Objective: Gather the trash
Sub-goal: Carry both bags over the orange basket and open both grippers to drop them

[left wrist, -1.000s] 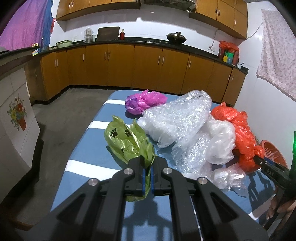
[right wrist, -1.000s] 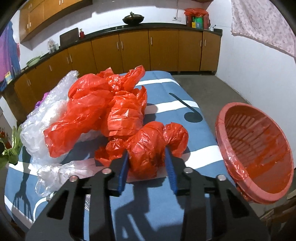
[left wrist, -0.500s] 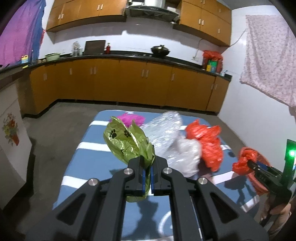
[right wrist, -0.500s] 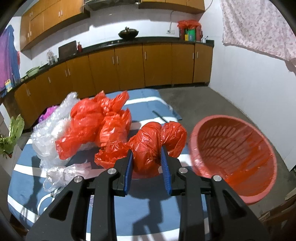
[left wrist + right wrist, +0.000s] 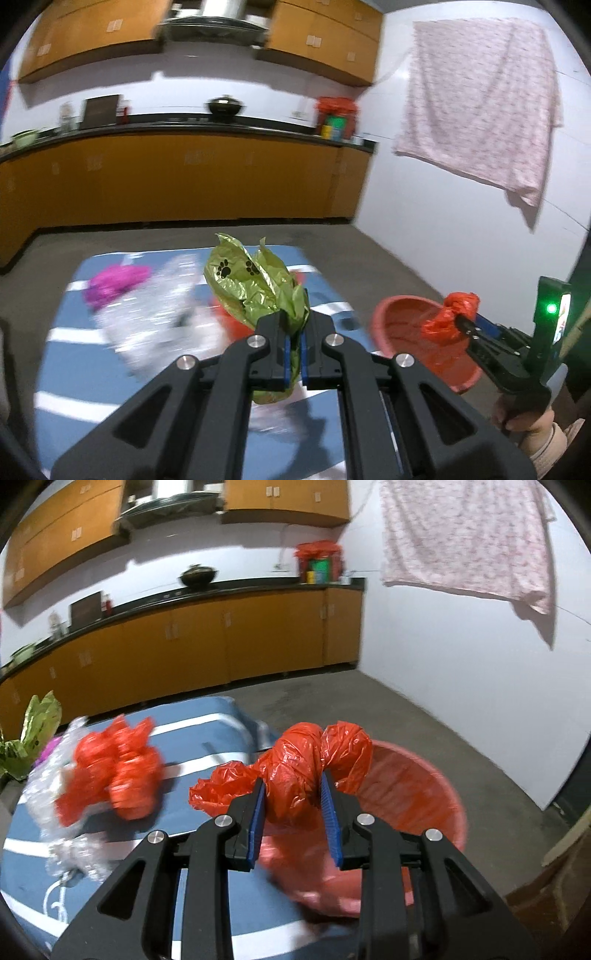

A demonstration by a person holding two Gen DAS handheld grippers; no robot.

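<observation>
1. Your left gripper (image 5: pixel 294 334) is clamped nearly closed on a green plastic bag (image 5: pixel 255 291) with black paw prints; the bag hangs clear above the blue striped tablecloth (image 5: pixel 66 369).
2. Your right gripper (image 5: pixel 293 805) is pinching a crumpled red plastic bag (image 5: pixel 314 768) between its blue pads (image 5: pixel 256 819), jaws narrow, the bag held up in front of the red basket (image 5: pixel 436 797).
3. On the cloth: a pile of red bags (image 5: pixel 114 775), clear plastic wrap (image 5: pixel 147 317) and a magenta bag (image 5: pixel 114 284), all blurred.
4. The basket sits off the table's right edge, over the grey floor.
5. Your hand (image 5: pixel 528 424) grips the right handle at lower right of the left view.
</observation>
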